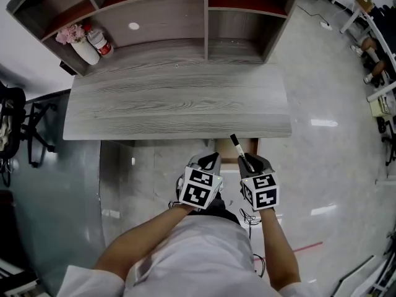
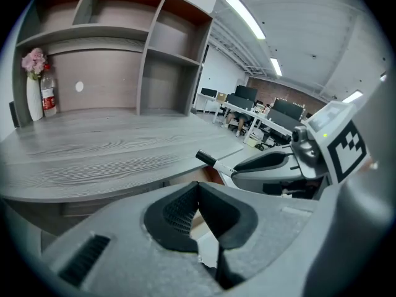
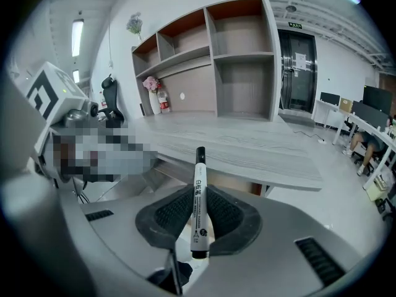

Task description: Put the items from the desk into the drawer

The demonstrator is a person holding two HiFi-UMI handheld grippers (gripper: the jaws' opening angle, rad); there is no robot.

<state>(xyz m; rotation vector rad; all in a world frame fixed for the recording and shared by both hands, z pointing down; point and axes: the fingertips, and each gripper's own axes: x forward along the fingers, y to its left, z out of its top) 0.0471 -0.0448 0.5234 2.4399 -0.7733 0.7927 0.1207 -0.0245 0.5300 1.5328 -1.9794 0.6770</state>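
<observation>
The marker [image 3: 198, 206] is clamped between the right gripper's [image 3: 199, 193] pads. Its long axis runs along the jaws, black cap forward toward the desk [image 3: 247, 144]. Only this view shows the print on its barrel. The head view shows it just short of the desk's front edge. The left gripper [image 2: 198, 197], alongside, is pinched together on nothing.

Head view steeply down; both gripper views low, toward desk [image 1: 179, 104].
</observation>
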